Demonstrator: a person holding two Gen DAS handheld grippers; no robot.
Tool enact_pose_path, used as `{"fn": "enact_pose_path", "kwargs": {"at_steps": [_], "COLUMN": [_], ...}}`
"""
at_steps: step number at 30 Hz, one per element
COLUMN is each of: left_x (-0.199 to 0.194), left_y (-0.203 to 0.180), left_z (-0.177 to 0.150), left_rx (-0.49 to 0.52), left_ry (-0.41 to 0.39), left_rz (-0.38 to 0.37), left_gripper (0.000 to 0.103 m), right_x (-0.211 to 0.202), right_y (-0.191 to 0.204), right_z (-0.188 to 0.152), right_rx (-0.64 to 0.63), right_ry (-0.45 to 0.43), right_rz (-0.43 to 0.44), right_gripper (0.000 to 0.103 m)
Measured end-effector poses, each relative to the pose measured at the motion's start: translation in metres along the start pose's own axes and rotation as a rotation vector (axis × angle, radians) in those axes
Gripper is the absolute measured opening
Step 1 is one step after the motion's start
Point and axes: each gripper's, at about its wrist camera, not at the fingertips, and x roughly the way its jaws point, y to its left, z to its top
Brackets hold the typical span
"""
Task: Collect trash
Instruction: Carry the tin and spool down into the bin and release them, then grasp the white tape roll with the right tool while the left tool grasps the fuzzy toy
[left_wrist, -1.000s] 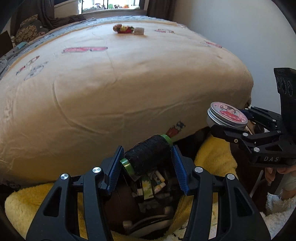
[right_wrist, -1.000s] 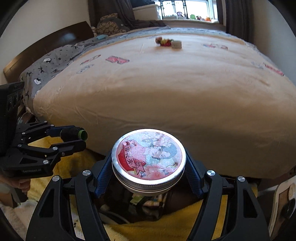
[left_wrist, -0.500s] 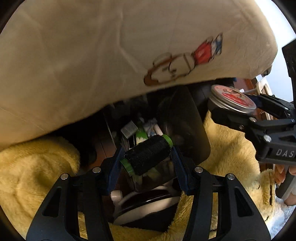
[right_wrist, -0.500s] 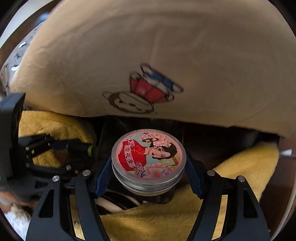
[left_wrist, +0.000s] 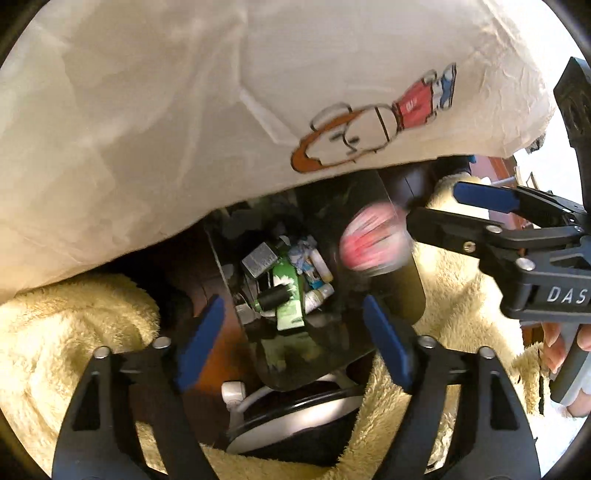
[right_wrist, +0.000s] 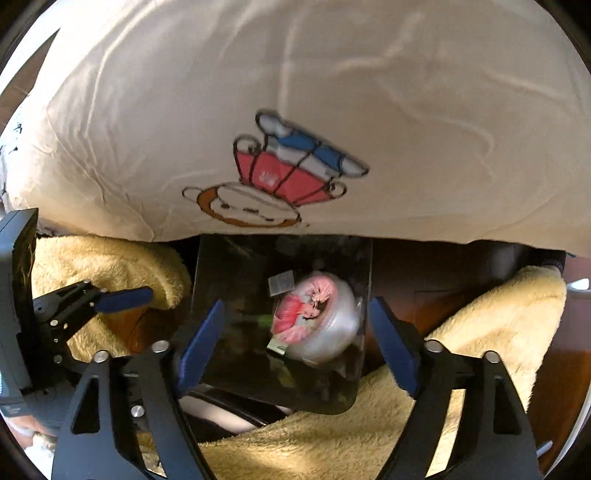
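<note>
Trash bin (right_wrist: 280, 266) is sitting beneath both grippers because I am dropping items in: left gripper (left_wrist: 291, 338) and right gripper (right_wrist: 295, 341) are opening, empty, the blurred tin (right_wrist: 317, 321) probably falling, the thread spool (left_wrist: 274, 297) already among the rubbish.

I see a shiny metal tin (right_wrist: 317, 325), fluffy yellow fleece blanket (right_wrist: 480, 332), smooth cream cloth sheet (right_wrist: 332, 92), glossy dark translucent plastic bin (right_wrist: 236, 266), matt black thread spool (left_wrist: 274, 296).

Trash-filled dark bin (left_wrist: 402, 291) on floor
</note>
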Motion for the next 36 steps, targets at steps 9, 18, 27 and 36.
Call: {"fn": "enact_pose_path", "kwargs": {"at_steps": [9, 18, 27, 36], "left_x": [-0.058, -0.14, -0.187, -0.191], "left_y": [0.001, 0.0, 0.015, 0.046], "left_z": [0.011, 0.032, 0.082, 0.14], "left_rx": [0.021, 0.025, 0.02, -0.023], "left_ry": [-0.138, -0.323, -0.44, -0.483], "left_rz": [0.055, 0.072, 0.139, 0.167], "left_gripper": [0.091, 0.095, 0.095, 0.095], "right_x": [-0.046, -0.119, -0.162, -0.149], "right_y": [-0.01, -0.005, 0.0, 0.003], "right_z": [0.009, 0.029, 0.095, 0.187], "right_rx": [-0.008, -0.063, -0.116, -0.127], "right_ry": [-0.12, -0.31, -0.478, -0.496], "right_rz": [-0.041, -0.083, -0.136, -0.107], "right_gripper": [0.091, 0.094, 0.095, 0.094]}}
